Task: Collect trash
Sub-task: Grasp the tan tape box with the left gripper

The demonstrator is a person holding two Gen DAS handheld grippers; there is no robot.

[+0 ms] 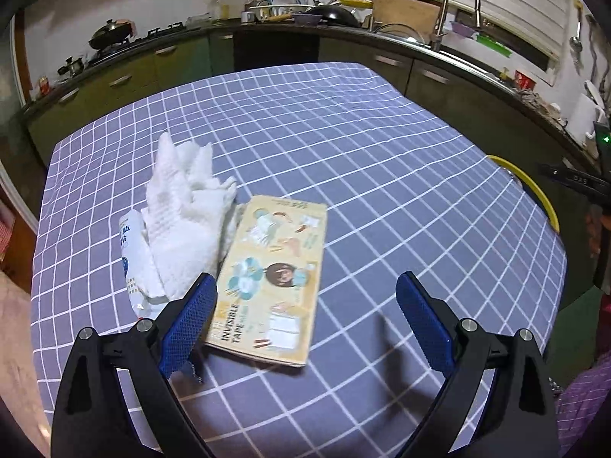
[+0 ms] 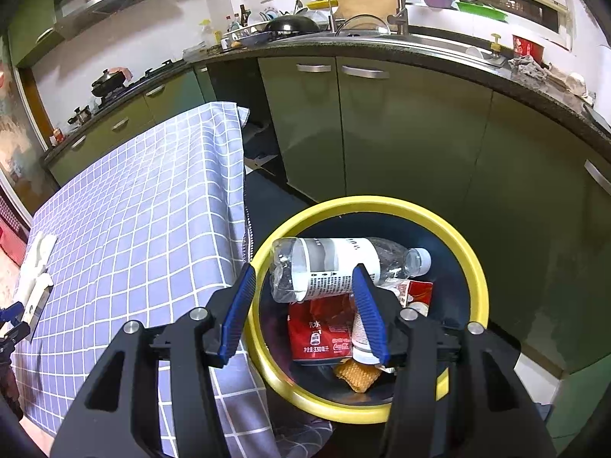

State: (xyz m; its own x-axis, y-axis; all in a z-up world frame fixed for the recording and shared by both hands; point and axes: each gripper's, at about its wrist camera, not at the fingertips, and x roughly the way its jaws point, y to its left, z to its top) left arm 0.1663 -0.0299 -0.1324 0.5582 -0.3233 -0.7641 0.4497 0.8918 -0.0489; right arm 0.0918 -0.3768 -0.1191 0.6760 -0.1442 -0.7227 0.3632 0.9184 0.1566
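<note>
Left hand-held gripper (image 1: 305,301) jaws apart, empty; I straddle the tape packet (image 1: 273,286) at 11 o'clock, clear of the tissue (image 1: 187,221). Right hand-held gripper (image 2: 303,305) apart over bin (image 2: 477,267).

Both hand-held grippers (image 1: 305,305) (image 2: 303,297) open, angled down.

Crumpled bottle (image 2: 336,267) lies in bin (image 2: 473,267); tissue (image 1: 183,221), tape pack (image 1: 271,282) on table.
</note>
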